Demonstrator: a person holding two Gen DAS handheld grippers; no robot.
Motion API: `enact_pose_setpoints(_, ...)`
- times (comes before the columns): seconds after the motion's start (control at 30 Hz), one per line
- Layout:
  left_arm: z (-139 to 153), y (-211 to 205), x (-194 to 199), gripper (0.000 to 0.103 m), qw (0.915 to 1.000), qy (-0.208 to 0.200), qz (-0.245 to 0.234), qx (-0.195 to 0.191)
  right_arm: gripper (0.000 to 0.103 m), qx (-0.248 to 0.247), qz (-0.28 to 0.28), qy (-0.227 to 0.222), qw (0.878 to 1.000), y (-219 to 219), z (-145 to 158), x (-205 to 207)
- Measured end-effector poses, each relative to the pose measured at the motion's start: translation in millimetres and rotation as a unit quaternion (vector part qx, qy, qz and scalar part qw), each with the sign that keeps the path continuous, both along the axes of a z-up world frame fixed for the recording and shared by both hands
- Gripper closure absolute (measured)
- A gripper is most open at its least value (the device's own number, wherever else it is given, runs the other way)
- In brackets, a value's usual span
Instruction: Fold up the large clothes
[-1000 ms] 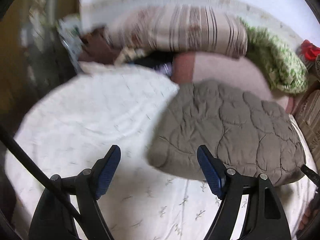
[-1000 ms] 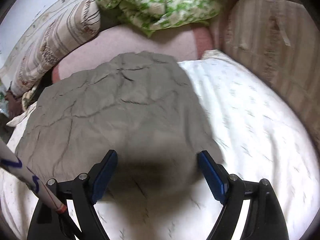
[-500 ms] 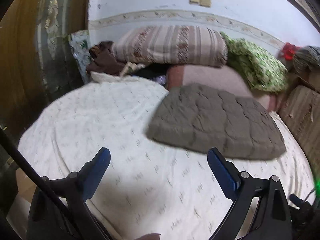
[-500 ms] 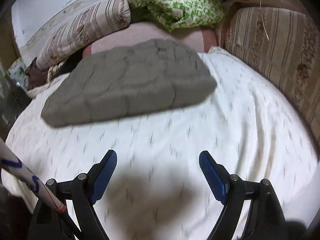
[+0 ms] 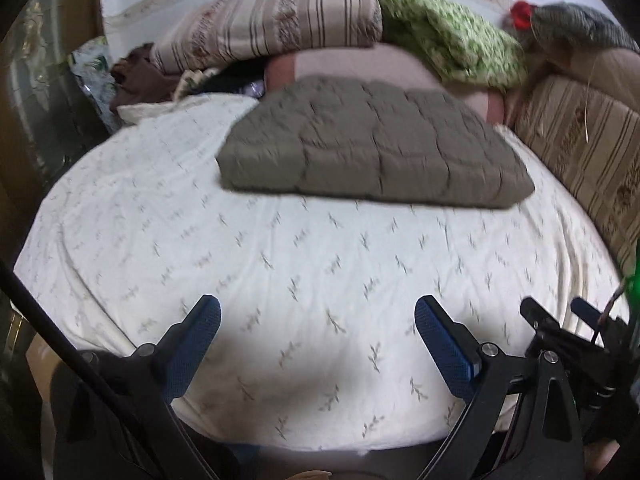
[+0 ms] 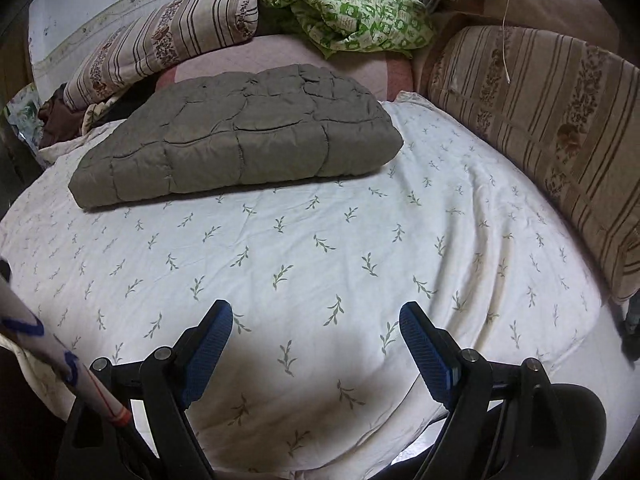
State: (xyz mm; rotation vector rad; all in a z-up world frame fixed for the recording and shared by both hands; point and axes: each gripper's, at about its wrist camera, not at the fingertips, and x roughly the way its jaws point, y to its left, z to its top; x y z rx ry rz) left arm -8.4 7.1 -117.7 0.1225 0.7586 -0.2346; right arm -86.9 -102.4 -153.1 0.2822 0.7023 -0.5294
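Both the left gripper [image 5: 316, 340] and right gripper [image 6: 316, 340], jaws wide and empty, now sit well back from the folded grey quilt [image 6: 240, 140], which lies alone on the bedsheet [image 6: 320, 260], so the fold looks complete.

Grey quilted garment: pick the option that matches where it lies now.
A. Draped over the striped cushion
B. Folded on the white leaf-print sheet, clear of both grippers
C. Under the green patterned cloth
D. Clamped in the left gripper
B: the grey quilted garment lies folded on the white leaf-print sheet, while the left gripper and right gripper are open, holding nothing.
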Motion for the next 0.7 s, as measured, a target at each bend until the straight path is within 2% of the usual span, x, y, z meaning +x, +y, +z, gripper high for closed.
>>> enact_pose_setpoints(0.7, -30.7, -5.9, 20.0, 0.006, 0.9986, 0.051, -0.008, 0.010, 0.014, -0.012, -0.013, 0.051, 0.999, -1.0, -24.5, 24.1)
